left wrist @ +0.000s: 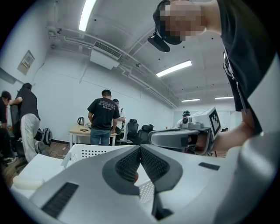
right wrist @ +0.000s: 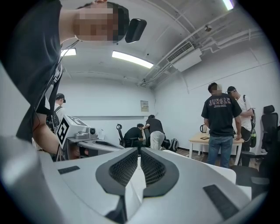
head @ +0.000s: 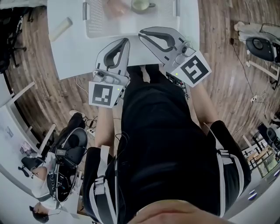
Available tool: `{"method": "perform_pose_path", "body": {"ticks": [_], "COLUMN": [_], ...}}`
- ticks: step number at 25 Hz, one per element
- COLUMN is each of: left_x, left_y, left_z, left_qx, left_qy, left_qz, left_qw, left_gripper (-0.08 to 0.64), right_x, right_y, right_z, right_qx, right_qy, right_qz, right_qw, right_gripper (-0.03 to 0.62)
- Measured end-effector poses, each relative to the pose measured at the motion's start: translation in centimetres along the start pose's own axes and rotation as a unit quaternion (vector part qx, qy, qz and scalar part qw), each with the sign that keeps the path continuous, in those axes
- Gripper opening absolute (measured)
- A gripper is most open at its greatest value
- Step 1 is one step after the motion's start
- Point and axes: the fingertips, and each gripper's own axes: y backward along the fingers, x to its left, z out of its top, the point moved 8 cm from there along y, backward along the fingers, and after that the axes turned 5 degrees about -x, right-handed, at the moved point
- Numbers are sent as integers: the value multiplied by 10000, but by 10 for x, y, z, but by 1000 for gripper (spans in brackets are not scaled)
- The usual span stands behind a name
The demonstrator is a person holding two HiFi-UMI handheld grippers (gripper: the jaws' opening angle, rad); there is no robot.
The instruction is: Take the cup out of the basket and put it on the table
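Note:
In the head view a pale green cup (head: 141,5) sits inside a white perforated basket (head: 97,22) at the far side of the white table (head: 78,52). Both grippers hover over the table's near edge, short of the basket, each with its jaws together and nothing between them. My left gripper (head: 127,40) points toward the basket's near left corner. My right gripper (head: 141,33) reaches the basket's near rim. The left gripper view shows its shut tips (left wrist: 140,148) with the basket (left wrist: 87,152) behind them. The right gripper view shows its own shut tips (right wrist: 139,151); the cup is hidden in both gripper views.
A cream cylinder (head: 60,29) lies on the table's left part. A blurred pinkish thing (head: 116,6) lies in the basket left of the cup. Wooden floor surrounds the table, with office chairs (head: 70,148) at lower left. Several people (left wrist: 103,118) stand by a far desk.

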Motion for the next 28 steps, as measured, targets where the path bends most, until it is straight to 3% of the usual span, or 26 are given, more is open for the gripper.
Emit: {"method": "perform_pose_path", "body": {"ticks": [11, 19, 22, 28], "left_x": [49, 59, 62, 65], "left_y": [-6, -7, -6, -6], "left_z": [-2, -5, -7, -12], "left_qx": [24, 31, 13, 71], "left_qy": [9, 43, 36, 106], "left_qz": [39, 28, 43, 101], "left_qw": [10000, 10000, 10000, 9999], "left_gripper": [21, 21, 21, 21], "right_x": [-46, -77, -81, -85], "right_y": [-67, -101, -115, -140], "right_z": [-10, -54, -69, -109], "right_qx": [373, 1316, 1690, 2458], "right_qy": [518, 1080, 1328, 2080], "right_qz": [73, 305, 445, 852], "right_qw": [9979, 9849, 9756, 9429], "right_gripper": [20, 26, 117, 117]}}
